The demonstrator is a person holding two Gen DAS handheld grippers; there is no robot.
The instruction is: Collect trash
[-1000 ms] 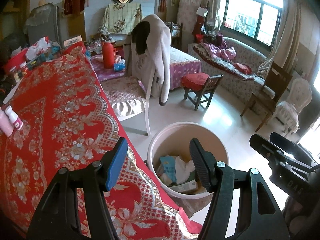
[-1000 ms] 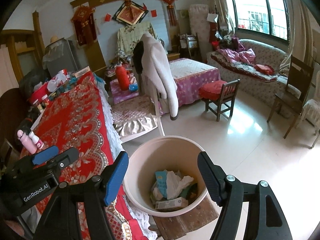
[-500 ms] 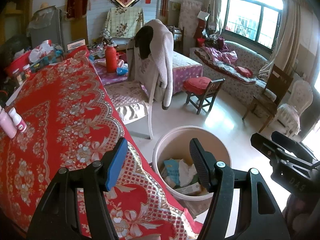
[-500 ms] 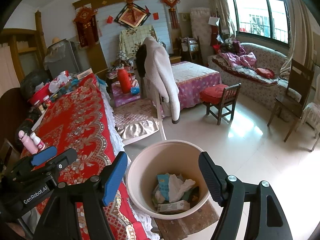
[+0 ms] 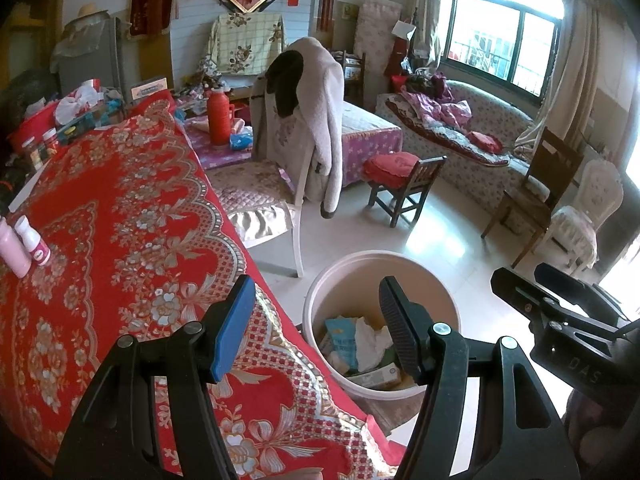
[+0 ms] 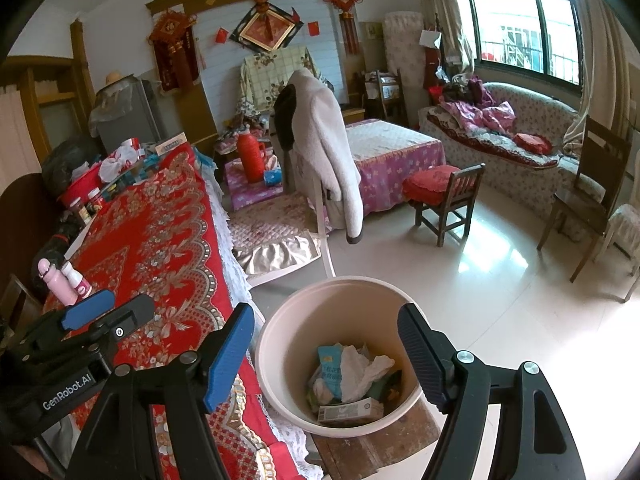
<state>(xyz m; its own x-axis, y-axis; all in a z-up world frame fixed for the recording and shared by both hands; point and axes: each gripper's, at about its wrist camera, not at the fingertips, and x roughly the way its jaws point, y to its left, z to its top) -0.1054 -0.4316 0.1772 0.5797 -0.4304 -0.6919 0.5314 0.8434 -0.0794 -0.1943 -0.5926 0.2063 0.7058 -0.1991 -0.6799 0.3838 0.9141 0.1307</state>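
A pale pink bin (image 5: 384,264) (image 6: 344,288) stands on the floor beside the red table. Inside it lies trash (image 5: 360,344) (image 6: 352,376): a blue packet, crumpled white paper and a small carton. My left gripper (image 5: 316,320) is open and empty above the table's edge and the bin. My right gripper (image 6: 326,352) is open and empty right over the bin. Each gripper shows at the edge of the other's view: the right gripper (image 5: 560,312), the left gripper (image 6: 108,312).
The table wears a red patterned cloth (image 5: 120,220) with two pink bottles (image 5: 24,240) (image 6: 66,280) and clutter at its far end (image 5: 76,108). A chair draped with a grey coat (image 5: 316,120) stands behind the bin. A small red-cushioned chair (image 5: 404,176), a sofa (image 5: 480,128) and shiny floor lie to the right.
Both views have shifted slightly, so the bin sits a little lower and further right in frame. The trash in the bin has not moved. Both grippers stay open and empty.
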